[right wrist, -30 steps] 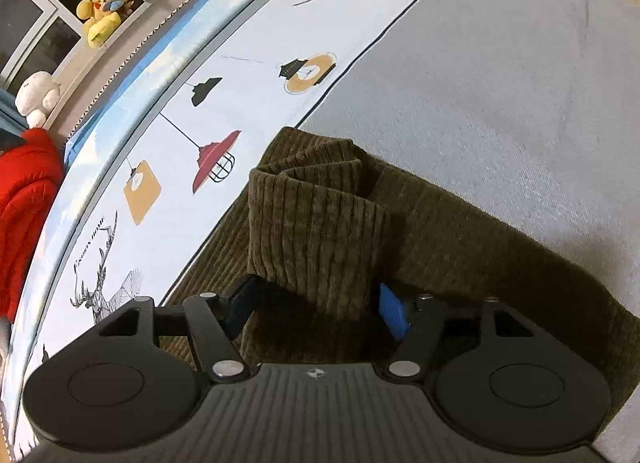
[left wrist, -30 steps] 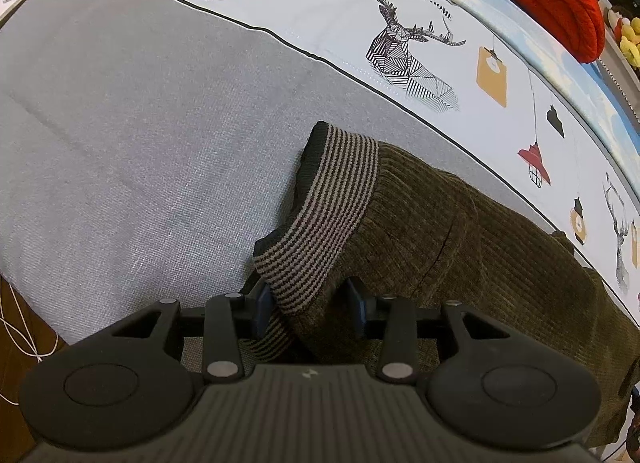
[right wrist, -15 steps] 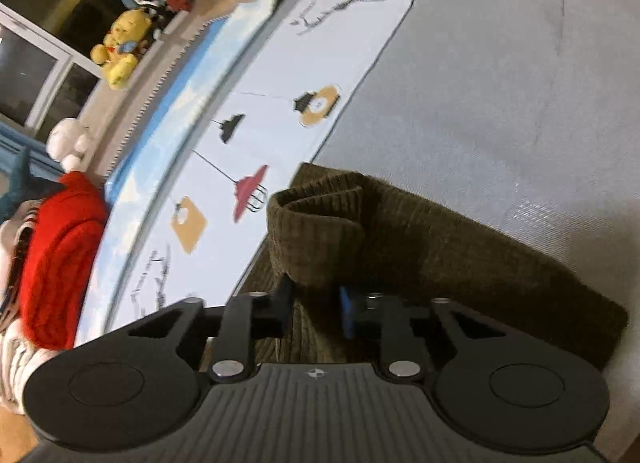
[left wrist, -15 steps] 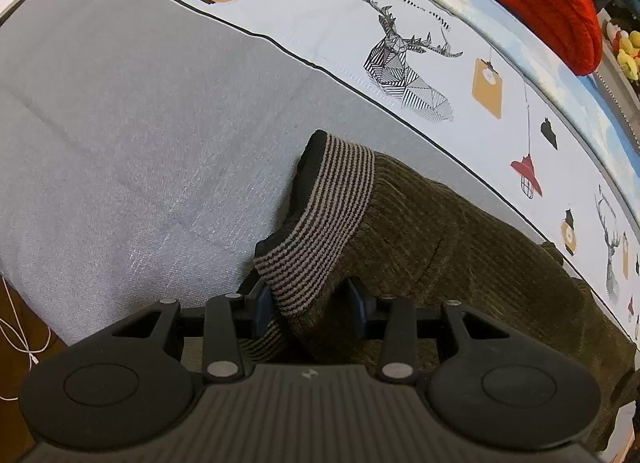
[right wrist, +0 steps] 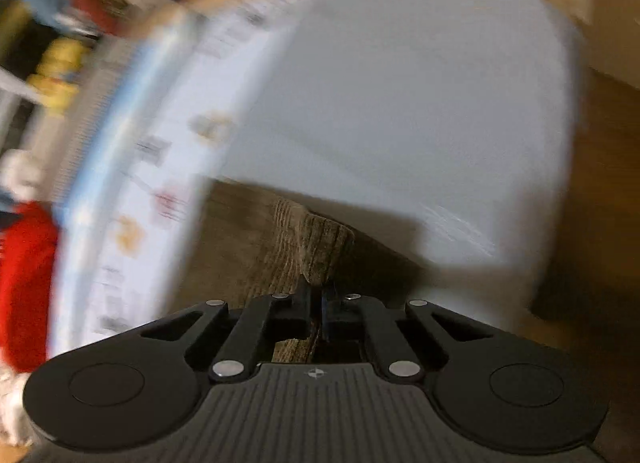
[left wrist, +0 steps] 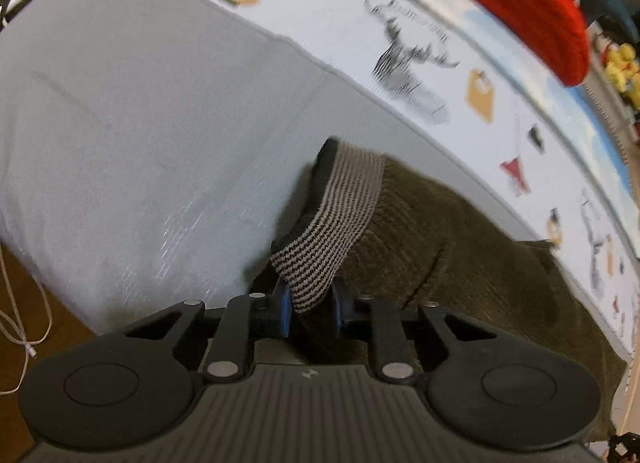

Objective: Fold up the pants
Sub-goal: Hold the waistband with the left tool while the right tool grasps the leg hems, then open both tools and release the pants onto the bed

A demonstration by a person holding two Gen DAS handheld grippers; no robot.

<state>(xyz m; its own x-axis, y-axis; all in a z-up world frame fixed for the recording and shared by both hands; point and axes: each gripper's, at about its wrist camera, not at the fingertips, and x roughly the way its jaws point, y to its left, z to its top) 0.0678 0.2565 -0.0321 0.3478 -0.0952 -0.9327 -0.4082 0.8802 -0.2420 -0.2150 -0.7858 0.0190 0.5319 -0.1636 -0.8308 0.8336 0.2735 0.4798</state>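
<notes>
Dark olive corduroy pants lie on a bed with a grey sheet. Their striped knit waistband is folded up and pinched in my left gripper, which is shut on it. In the blurred right wrist view, my right gripper is shut on a raised fold of the pants' other end and holds it above the bed. The rest of the pants trail to the left below it.
A white patterned strip with deer and lantern prints runs along the bed's far side. A red knit garment and yellow plush toys sit beyond it. A white cable lies on the wooden floor at left. The bed's edge is at right.
Both grippers have closed on the pants: the left on the striped waistband, the right on the leg end. The right gripper has lifted and swung fast, blurring its view.
</notes>
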